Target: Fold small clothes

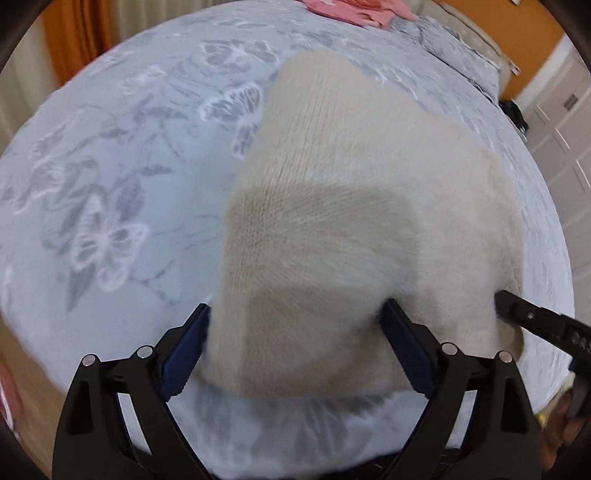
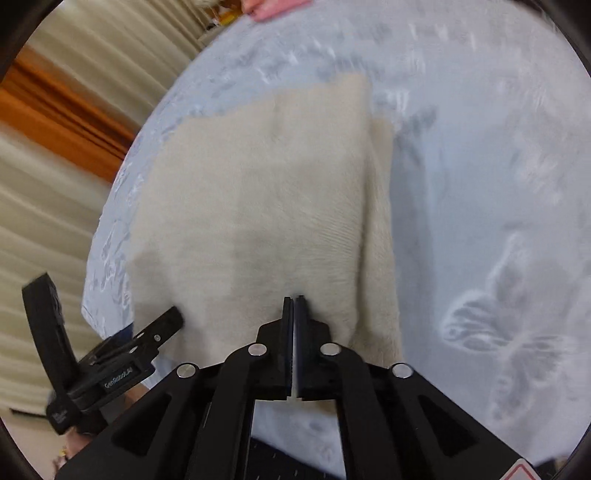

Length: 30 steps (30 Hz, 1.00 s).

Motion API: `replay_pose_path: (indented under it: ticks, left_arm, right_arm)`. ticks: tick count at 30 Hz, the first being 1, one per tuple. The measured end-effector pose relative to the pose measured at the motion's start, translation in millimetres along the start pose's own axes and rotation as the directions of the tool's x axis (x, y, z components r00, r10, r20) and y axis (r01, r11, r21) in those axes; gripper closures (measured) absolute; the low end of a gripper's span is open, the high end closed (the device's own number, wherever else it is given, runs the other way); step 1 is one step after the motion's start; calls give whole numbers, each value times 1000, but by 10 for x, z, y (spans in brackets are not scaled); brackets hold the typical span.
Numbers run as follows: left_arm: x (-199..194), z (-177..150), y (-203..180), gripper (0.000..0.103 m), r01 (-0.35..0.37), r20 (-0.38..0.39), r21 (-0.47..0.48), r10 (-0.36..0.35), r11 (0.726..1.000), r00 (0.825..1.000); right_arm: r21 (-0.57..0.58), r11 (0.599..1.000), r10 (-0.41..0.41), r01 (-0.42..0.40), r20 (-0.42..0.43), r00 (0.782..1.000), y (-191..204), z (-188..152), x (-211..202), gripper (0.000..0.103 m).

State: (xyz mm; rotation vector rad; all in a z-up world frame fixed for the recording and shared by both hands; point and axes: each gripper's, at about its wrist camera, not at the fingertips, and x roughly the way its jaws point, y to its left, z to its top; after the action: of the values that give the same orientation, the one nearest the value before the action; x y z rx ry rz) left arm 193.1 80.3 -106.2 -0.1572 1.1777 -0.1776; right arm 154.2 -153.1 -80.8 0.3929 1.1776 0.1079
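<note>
A cream knitted garment (image 1: 332, 206) lies on the pale blue butterfly-print bedcover (image 1: 122, 177); it also shows in the right wrist view (image 2: 266, 199). My left gripper (image 1: 295, 325) is open, its blue-padded fingers (image 1: 186, 350) standing on either side of the garment's near edge. My right gripper (image 2: 294, 301) is shut on the garment's near edge. The right gripper's tip shows in the left wrist view (image 1: 517, 310) at the garment's right side. The left gripper shows in the right wrist view (image 2: 162, 328) at the garment's left edge.
Pink clothes (image 1: 354, 11) lie at the far edge of the bed. Crumpled bedding (image 1: 454, 48) sits far right. Cream and orange curtains (image 2: 66, 122) hang to the left. White cupboards (image 1: 565, 122) stand at the right.
</note>
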Motion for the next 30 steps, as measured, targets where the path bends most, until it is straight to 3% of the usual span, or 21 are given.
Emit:
replay_pose_path:
  ticks: [3,4,5,10,16,24,30]
  left_arm:
    - [-371,-25,-145,13,-21,65,55,18,998,998]
    - [-546,-66,-224,8,-44,104,93,35,995,994]
    - [-650,-120,-275,7,-63,131,115,48,991,990]
    - [-1091,-470,-472,6,-148,249,206,94,967,964]
    - [-1302,-920,-558,6,-164,300,231,90,959,950]
    - [-1357,-1416,-498,6,-188,297,208,121,960,947]
    - [-1391,-1585,-450,6,-195,293,211,128,958,947]
  right_arm:
    - [-83,994,-57,67,122,991,234,-207,-473,72]
    - [-86,993,-69,83,160,985,278,-274,-593,51]
    - [-83,991,-82,101,213,974,308,-417,-735,40]
    - [-94,979,-139,183,354,925,336,-929,-1114,28]
    - [-63,965,-214,256,380,900,242,-1279,-1233,22]
    - [-4,957,-267,291,387,883,237,-1652,-1281,19]
    - [-42,955,-254,293,394,883,420,-1803,-1239,17]
